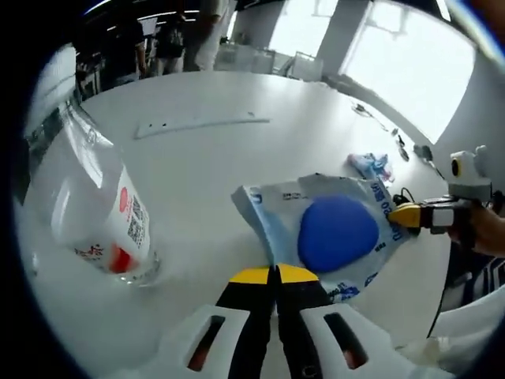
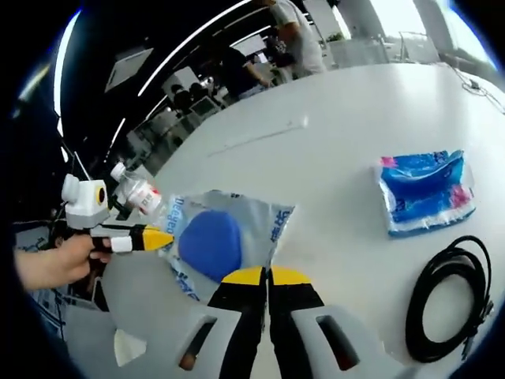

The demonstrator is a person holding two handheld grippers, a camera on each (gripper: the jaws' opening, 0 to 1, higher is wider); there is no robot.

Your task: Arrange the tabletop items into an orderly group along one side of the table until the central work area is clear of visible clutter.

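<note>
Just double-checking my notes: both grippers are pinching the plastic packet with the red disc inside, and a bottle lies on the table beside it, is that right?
Not quite: the disc inside the plastic packet is blue, not red, as the left gripper view shows. The rest holds: the left gripper and the right gripper each pinch an edge of the packet, and a clear bottle lies on the table beside it.

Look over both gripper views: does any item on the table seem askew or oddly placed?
The clear bottle leans tilted rather than upright. The pouch with the blue disc is held off flat, pinched at opposite edges by the left gripper and right gripper.
</note>
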